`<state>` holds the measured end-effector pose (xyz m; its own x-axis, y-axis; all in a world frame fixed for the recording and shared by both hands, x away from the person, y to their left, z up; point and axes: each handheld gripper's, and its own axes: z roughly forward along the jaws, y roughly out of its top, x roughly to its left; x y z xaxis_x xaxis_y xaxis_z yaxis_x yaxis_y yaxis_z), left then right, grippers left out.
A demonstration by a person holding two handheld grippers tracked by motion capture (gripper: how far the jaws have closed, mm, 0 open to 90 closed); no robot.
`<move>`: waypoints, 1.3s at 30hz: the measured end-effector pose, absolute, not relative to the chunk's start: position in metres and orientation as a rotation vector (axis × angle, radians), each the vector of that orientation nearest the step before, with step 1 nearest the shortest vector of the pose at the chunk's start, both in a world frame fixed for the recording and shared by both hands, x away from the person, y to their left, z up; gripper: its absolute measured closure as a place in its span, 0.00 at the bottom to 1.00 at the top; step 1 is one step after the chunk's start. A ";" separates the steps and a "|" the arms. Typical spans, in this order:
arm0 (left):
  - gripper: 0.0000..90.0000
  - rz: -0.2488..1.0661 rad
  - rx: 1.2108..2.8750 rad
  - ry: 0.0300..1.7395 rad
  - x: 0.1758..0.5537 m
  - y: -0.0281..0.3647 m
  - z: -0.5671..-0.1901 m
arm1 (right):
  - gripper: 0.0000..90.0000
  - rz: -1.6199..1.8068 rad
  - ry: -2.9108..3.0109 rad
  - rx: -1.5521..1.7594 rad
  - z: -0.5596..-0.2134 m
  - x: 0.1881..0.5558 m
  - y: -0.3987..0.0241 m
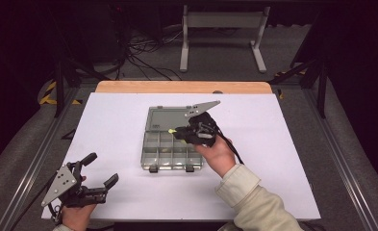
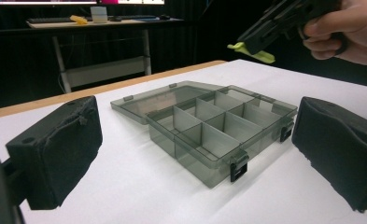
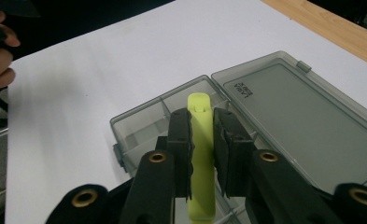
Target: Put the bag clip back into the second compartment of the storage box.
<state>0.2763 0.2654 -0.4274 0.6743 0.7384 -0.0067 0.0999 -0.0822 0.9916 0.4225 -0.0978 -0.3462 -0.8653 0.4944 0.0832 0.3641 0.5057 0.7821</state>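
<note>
right claw [image 1: 181, 131]: clamped on a yellow-green strip [image 3: 201, 154], jaws pressing both its long sides; held over the open box, off the counter
strip: long axis runs along the jaws, tip sticks out past them toward the left side of the box; in the left claw view it shows [image 2: 252, 50] hanging well above the tray
box [image 1: 170, 149]: smoky clear organizer, mid counter, lid [image 3: 298, 116] laid flat open on the far side, latches on near edge, divided compartments look empty
key relation: strip sits directly above the compartments, so the drop is likely straight down; which compartment is under the tip, cannot tell
left claw [image 1: 100, 169]: wide, holding nothing, near-left corner of the counter [image 1: 283, 159], well apart from box
nearer hand: right, already over the box; left idle
likely step: lower strip into a compartment and release, a guess
</note>
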 end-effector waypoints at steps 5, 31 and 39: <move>0.02 0.611 1.590 0.702 0.276 0.266 -0.427 | 0.87 1.271 2.591 0.782 -0.349 0.436 -0.090; 0.02 0.605 1.599 0.693 0.277 0.265 -0.427 | 0.87 1.225 2.557 0.851 -0.370 0.469 -0.062; 0.02 0.602 1.593 0.694 0.277 0.264 -0.427 | 0.87 1.212 2.579 0.860 -0.384 0.469 -0.055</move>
<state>0.2772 0.2643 -0.4275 0.6840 0.7295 -0.0052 0.0981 -0.0849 0.9915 0.4686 -0.0546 -0.3840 -0.8207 0.5640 0.0911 0.4302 0.5052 0.7482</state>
